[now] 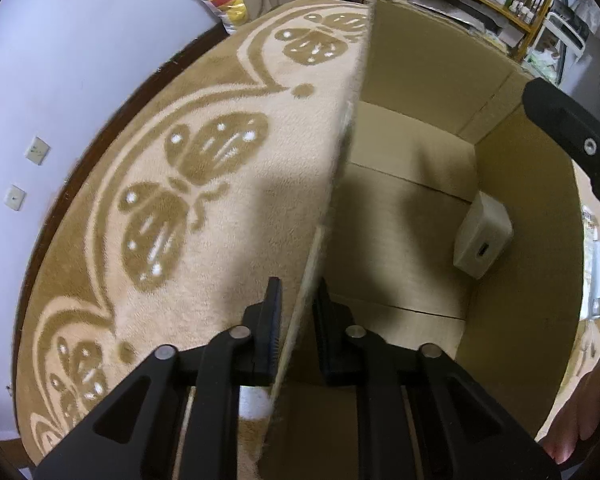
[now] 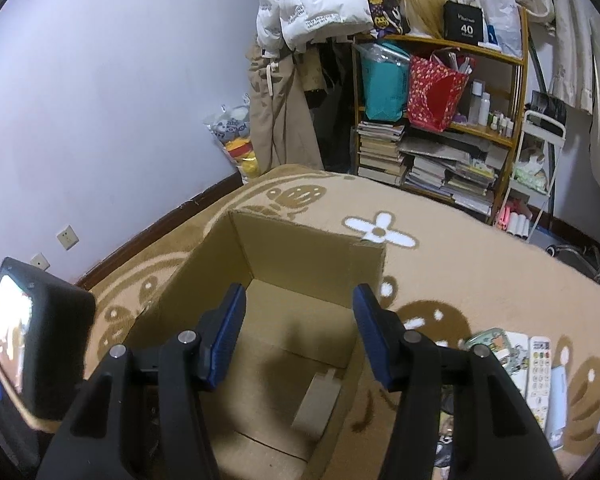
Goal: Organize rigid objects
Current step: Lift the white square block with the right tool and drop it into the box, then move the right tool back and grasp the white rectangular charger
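An open cardboard box (image 1: 516,216) stands on a beige patterned carpet; it also shows in the right wrist view (image 2: 308,248). A small white box-shaped object (image 1: 482,236) lies on the box floor by its right wall, and shows in the right wrist view (image 2: 320,400). My left gripper (image 1: 298,300) is shut on the box's left wall (image 1: 340,152), one finger on each side of it. My right gripper (image 2: 298,316) is open and empty, above the box opening. A white remote (image 2: 538,372) and other small items lie on the carpet to the right of the box.
The carpet (image 2: 460,264) covers the floor. A wooden shelf (image 2: 440,120) with books and bags stands at the back, clothes hang beside it, and a purple wall (image 2: 100,100) is at left. The left gripper's body (image 2: 32,352) shows at the lower left.
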`<move>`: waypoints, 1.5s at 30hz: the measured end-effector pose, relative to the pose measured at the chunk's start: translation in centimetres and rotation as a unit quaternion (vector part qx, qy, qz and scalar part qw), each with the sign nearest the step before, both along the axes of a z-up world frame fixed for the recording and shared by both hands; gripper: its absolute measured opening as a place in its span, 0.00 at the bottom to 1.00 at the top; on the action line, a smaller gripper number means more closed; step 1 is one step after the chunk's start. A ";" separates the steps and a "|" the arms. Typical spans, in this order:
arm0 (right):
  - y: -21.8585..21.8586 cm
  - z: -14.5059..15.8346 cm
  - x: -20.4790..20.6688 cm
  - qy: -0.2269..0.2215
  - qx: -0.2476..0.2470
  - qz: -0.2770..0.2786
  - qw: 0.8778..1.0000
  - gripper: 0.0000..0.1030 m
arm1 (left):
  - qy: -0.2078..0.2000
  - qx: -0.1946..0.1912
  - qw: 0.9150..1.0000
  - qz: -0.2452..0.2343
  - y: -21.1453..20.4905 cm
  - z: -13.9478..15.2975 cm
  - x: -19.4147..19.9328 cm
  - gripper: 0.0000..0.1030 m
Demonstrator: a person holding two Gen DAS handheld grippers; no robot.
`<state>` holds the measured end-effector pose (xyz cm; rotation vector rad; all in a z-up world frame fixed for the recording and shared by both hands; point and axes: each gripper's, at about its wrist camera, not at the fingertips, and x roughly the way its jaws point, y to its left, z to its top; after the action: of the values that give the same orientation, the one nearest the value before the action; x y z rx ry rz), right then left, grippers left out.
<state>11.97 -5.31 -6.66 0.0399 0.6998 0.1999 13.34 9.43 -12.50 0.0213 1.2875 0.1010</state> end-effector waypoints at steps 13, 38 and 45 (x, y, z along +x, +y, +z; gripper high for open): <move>-6.7 1.3 -2.0 -0.013 0.016 -0.076 0.997 0.99 | 0.000 0.006 1.000 -0.002 -0.2 0.0 0.0 0.12; -16.2 -5.8 -5.8 0.070 -0.017 -0.188 0.979 1.00 | 0.001 0.005 1.000 -0.002 0.0 0.0 -0.2 0.13; -17.7 -7.6 -6.4 0.084 0.012 -0.196 0.977 1.00 | 0.002 0.007 1.000 -0.002 0.0 0.0 -0.2 0.13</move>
<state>5.60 -22.97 -14.29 0.2180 0.8440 -0.1764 13.19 9.40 -12.48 0.0355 1.2900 0.1069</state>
